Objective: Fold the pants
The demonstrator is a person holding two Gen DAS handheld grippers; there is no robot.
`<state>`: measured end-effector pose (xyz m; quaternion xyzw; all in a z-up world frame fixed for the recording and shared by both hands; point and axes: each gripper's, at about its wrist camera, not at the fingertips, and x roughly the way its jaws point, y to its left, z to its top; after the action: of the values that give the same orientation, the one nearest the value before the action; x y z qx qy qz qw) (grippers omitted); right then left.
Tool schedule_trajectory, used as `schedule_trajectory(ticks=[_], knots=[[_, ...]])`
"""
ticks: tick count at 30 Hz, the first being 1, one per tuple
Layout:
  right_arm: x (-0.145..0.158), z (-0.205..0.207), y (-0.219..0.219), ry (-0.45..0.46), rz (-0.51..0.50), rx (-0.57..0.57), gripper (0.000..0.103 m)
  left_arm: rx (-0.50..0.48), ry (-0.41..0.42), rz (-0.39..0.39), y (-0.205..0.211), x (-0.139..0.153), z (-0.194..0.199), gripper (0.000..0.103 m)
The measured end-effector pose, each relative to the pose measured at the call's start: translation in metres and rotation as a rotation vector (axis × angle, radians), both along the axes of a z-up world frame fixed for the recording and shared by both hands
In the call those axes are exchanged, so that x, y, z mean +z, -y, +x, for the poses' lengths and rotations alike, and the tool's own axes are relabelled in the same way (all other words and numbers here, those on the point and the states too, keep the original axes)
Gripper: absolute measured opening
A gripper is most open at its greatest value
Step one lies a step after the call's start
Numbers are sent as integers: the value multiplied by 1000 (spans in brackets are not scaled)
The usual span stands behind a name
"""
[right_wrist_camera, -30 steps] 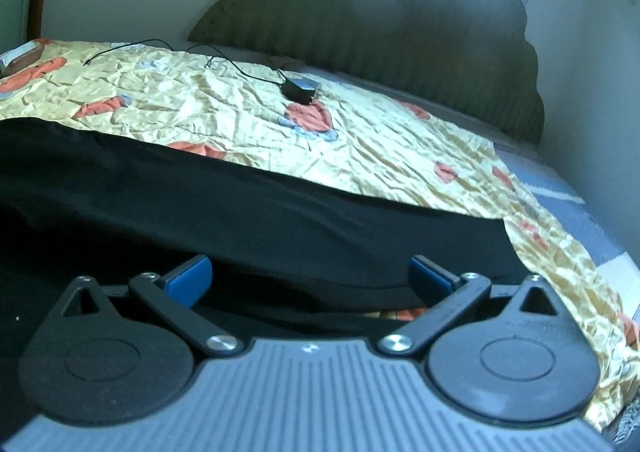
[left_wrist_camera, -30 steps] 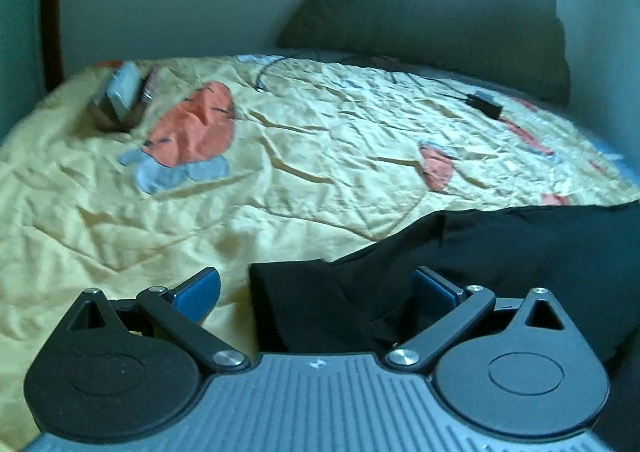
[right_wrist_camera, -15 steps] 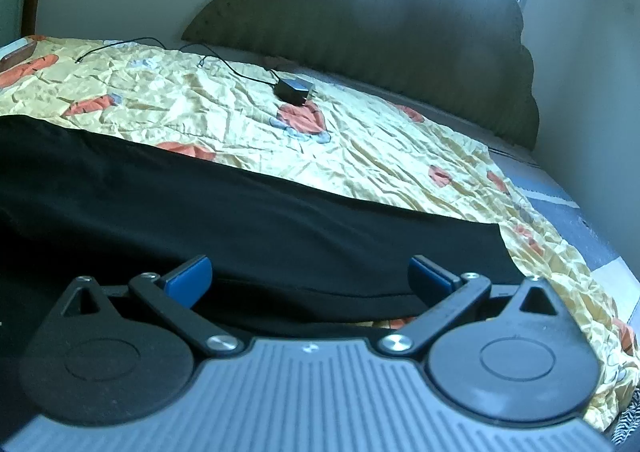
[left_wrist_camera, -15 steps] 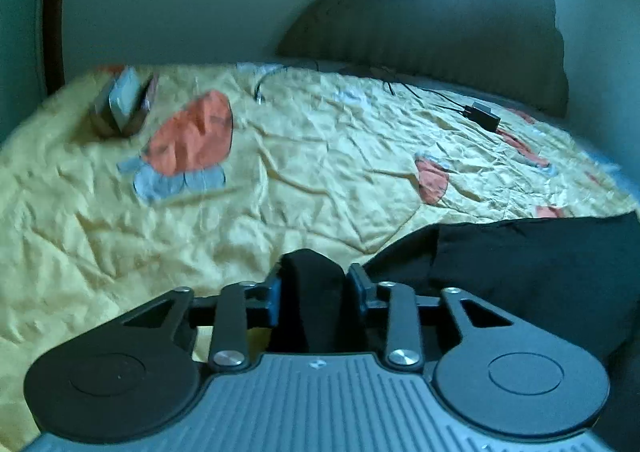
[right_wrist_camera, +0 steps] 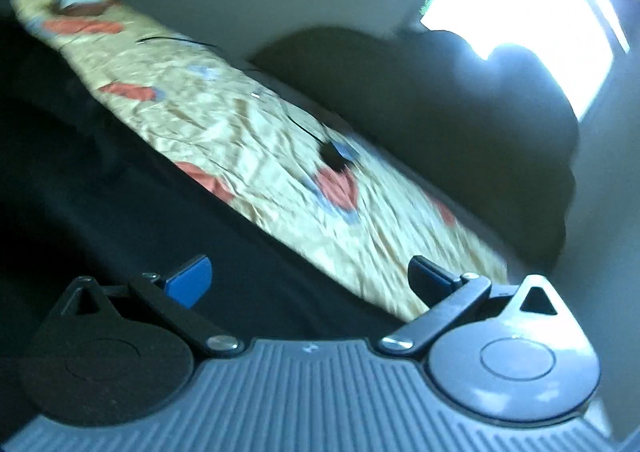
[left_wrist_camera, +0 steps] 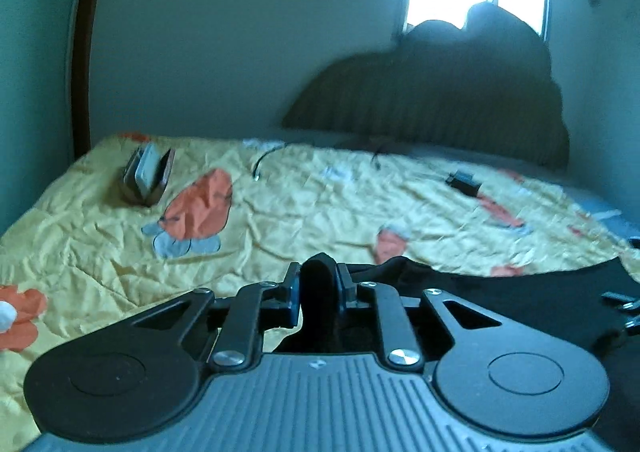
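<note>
Black pants [left_wrist_camera: 500,292] lie across the near part of a yellow bedspread. My left gripper [left_wrist_camera: 318,288] is shut on a bunched fold of the pants at their left end and holds it raised above the bed. In the right wrist view the pants [right_wrist_camera: 120,191] fill the left and lower part of the frame. My right gripper [right_wrist_camera: 308,280] is open, its blue pads wide apart over the dark cloth, and the view is tilted and blurred.
The yellow bedspread [left_wrist_camera: 280,211] with orange patches covers the bed. A brown wallet-like case [left_wrist_camera: 148,179] stands at the far left. A black charger [left_wrist_camera: 464,181] with a cable lies toward the dark headboard [left_wrist_camera: 460,99]. A bright window [right_wrist_camera: 520,3] is behind.
My left gripper closed on the pants' left end and has lifted it. My right gripper stayed open and has tilted and swung, so its view now rolls sideways.
</note>
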<state>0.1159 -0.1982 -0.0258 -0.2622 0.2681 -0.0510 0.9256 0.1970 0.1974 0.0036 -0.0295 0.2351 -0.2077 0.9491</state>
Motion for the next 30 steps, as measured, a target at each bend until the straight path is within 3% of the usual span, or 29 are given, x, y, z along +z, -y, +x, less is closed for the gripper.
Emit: schedule_trajectory(ticks=[3,5,7,10,12,13,15,19,24,27,29,30], knots=[[-2,19,2,-52,17,100,102,4,9,-17,4,5,-10,6],[-9,33,-1,-68,-18,148,96,-1,9,-39,4,7,-14,6],[-18,48,-2,-116,-40,193,81,0,23,-14,8,7,-17,6],[-30,65,1,-160,-62,213,75,-24,24,26,15,3,-19,6],[-29,69,5,-159,-19,204,75,-15,16,48,16,-2,-13,6],[-28,67,9,-154,13,194,81,-17,-4,42,16,-5,-8,6],[-27,58,13,-130,55,185,84,-25,-43,10,12,-9,3,6],[-28,47,12,-115,73,169,84,-53,-75,-1,12,-19,19,6],[-24,37,8,-81,54,174,95,-20,-134,68,14,-36,40,7],[-23,35,9,-85,49,172,96,-44,-200,55,13,-43,52,16],[-23,32,12,-83,48,154,96,-33,-249,34,11,-47,55,34],[-21,31,17,-82,59,135,96,-24,-252,37,11,-47,53,55]])
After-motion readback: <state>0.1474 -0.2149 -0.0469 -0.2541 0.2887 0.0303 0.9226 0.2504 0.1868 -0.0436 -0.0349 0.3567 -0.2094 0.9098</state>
